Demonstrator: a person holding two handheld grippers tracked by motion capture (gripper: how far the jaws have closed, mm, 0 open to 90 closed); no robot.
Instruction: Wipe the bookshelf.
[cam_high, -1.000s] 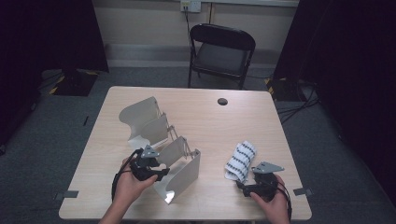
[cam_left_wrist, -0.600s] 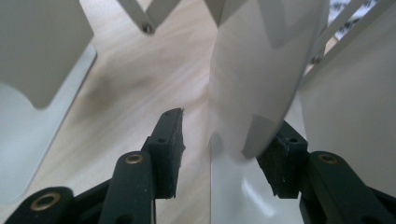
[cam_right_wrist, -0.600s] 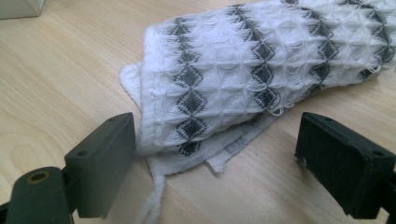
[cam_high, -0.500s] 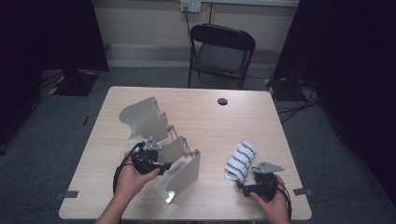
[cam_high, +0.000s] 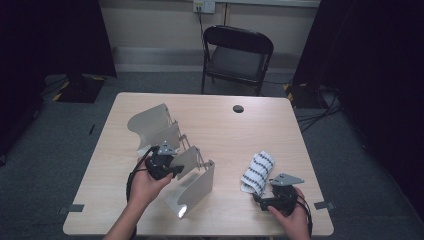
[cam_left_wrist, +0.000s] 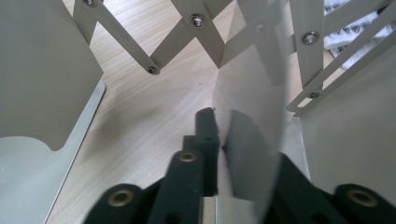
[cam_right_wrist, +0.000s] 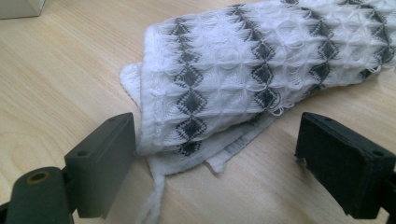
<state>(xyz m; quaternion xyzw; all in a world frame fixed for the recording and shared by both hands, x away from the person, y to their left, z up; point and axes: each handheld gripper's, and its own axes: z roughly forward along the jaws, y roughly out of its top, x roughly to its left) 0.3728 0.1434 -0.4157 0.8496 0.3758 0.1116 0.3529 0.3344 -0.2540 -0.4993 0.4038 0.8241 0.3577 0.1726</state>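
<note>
A beige metal folding rack (cam_high: 150, 122) with several upright panels joined by scissor links stands on the left half of the wooden table (cam_high: 225, 130). My left gripper (cam_high: 174, 169) is at the rack's middle. Its jaws have just been closing and now pinch one thin panel (cam_left_wrist: 254, 93) between them, so the left gripper (cam_left_wrist: 243, 140) is shut on that panel. A folded white towel with a dark diamond pattern (cam_high: 257, 171) lies at the right. My right gripper (cam_right_wrist: 224, 154) is open, with the towel's (cam_right_wrist: 261, 70) near end between its jaws and the left pad at the cloth's edge.
A black folding chair (cam_high: 237, 55) stands behind the table. A small round black spot (cam_high: 238, 108) sits near the table's far edge. The rack's front panel (cam_high: 195, 187) stands close to the table's near edge. Dark curtains hang on both sides.
My left hand has moved a little away from the person, toward the rack's middle, and its gripper has closed on a panel. The right hand and the towel have stayed put.
</note>
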